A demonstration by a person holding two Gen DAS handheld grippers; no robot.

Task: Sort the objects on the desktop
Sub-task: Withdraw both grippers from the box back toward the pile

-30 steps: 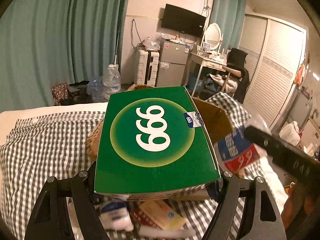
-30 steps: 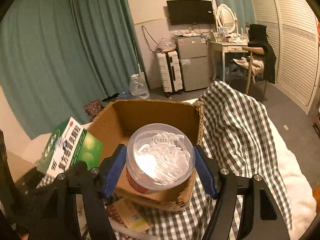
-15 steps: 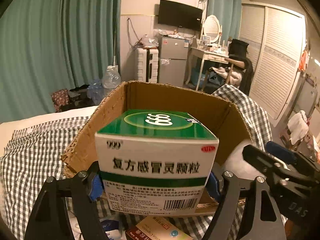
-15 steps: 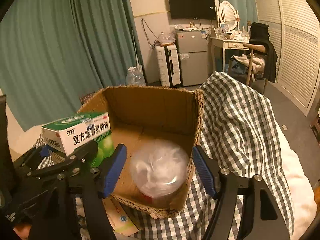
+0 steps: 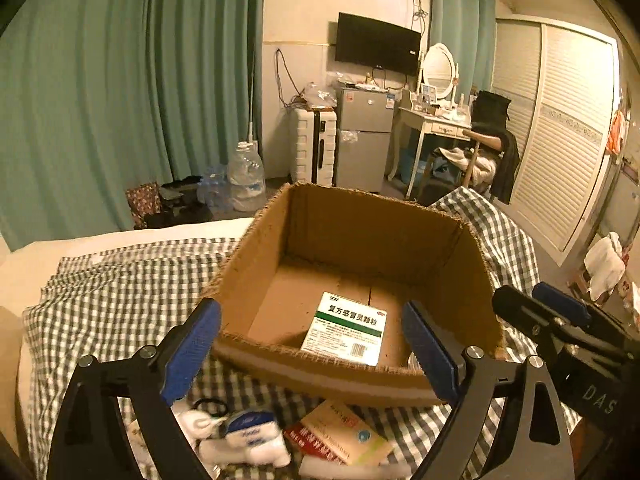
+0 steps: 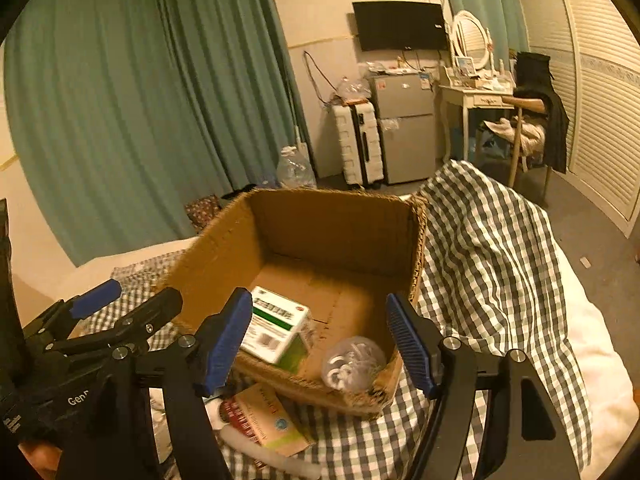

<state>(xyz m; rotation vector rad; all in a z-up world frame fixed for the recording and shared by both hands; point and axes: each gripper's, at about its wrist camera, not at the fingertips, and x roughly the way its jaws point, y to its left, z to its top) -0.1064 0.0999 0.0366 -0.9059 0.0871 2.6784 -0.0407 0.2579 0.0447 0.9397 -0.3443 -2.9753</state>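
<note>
Lying inside brown cardboard box (image 5: pixel 256 276): green-and-white medicine carton (image 5: pixel 345 329), clear round plastic tub (image 6: pixel 352 363). Left gripper (image 5: pixel 312 356) just spread wider, empty; right gripper (image 6: pixel 320 344) likewise released. Still unsorted on checked cloth (image 5: pixel 120 280): beige-and-red flat packet (image 5: pixel 344 432), small white bottle (image 5: pixel 248 442).

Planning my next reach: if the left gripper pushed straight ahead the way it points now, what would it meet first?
Probably the near wall of the cardboard box, which crosses between the open fingers of the left gripper. The medicine carton lies just beyond, inside the box. Depth is uncertain.
</note>
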